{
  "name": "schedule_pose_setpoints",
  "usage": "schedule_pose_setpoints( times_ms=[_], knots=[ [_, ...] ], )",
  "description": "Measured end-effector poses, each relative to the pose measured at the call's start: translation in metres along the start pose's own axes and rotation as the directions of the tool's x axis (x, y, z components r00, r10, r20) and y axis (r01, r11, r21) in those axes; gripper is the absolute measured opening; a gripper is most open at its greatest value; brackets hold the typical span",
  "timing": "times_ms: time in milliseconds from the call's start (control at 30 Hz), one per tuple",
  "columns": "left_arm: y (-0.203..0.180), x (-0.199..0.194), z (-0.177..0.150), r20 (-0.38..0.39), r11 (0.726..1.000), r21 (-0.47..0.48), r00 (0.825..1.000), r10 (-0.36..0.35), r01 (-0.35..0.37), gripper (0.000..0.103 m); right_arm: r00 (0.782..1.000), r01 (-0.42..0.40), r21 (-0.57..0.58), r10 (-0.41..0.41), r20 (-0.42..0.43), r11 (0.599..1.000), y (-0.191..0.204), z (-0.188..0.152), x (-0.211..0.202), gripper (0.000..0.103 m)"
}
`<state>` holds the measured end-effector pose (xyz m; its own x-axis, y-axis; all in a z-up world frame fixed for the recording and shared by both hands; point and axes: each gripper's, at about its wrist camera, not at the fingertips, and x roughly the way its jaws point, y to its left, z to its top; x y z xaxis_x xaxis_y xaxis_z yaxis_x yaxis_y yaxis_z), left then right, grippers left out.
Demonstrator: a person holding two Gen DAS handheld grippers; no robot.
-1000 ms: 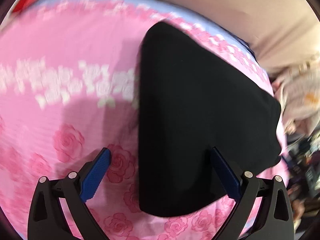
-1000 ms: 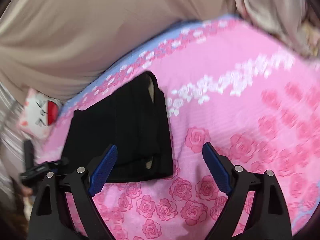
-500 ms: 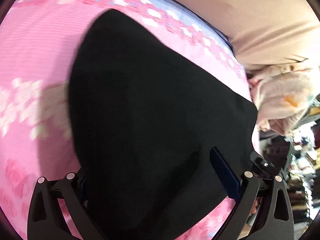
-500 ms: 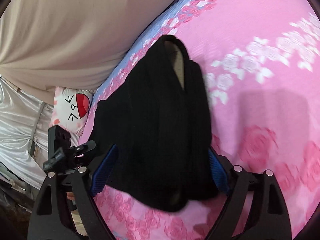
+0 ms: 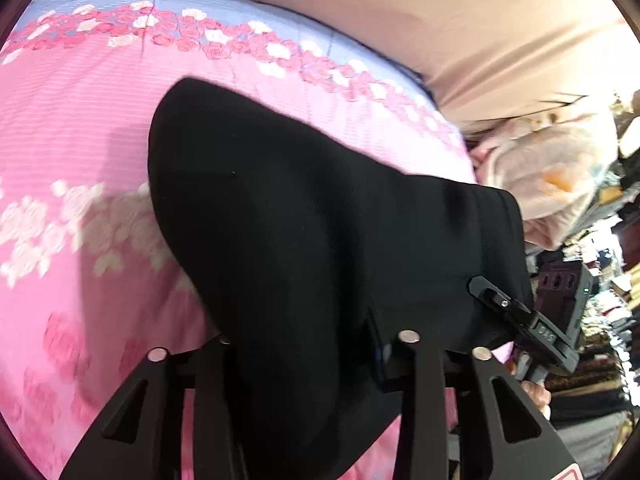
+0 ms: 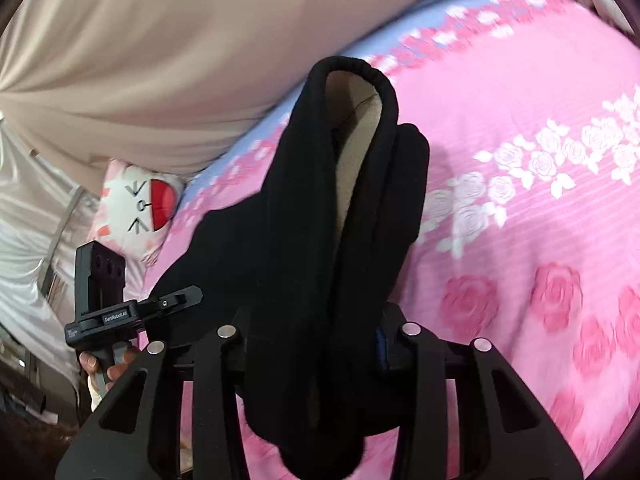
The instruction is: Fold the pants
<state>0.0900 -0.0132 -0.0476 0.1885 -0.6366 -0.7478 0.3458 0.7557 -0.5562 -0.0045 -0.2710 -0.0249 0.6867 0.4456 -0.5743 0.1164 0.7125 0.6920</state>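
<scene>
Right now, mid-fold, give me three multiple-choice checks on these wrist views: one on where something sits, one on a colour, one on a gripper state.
1. Where is the white cat-face plush?
A. On top of the pants
B. At the bed's edge, beside the beige curtain
C. Between the right gripper's fingers

2. What colour is the inside lining showing at the pants' waistband?
A. Beige
B. Red
C. Blue

3. What is the left gripper doing?
A. Open above bare sheet
B. Shut on nothing
C. Shut on the pants

Answers:
1. B: the plush lies off the pink sheet's corner, under the curtain.
2. A: the elastic waistband of the black pants gapes open on a beige inside.
3. C: the left gripper has just been closing, and black cloth bunches between its fingers.
</scene>
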Motion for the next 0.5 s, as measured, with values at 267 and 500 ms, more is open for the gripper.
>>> schedule_pose_setpoints(
  times_ms=[267,500],
  knots=[
    [-0.036,-0.103,-0.034,0.077,0.989,0.146,0.996,-0.040,0.029,0.022,0.996,-0.087,-0.085,0.090,0.030,0.993,0.076,-0.026,-0.052,0.037],
    [-0.095,-0.213,-0.005,0.352,0.941,0.338,0.931,-0.096,-0.031,0.022,0.947,-0.073,-0.352,0.175,0.269,0.933,0.183,0.023,-0.109,0.037]
  ],
)
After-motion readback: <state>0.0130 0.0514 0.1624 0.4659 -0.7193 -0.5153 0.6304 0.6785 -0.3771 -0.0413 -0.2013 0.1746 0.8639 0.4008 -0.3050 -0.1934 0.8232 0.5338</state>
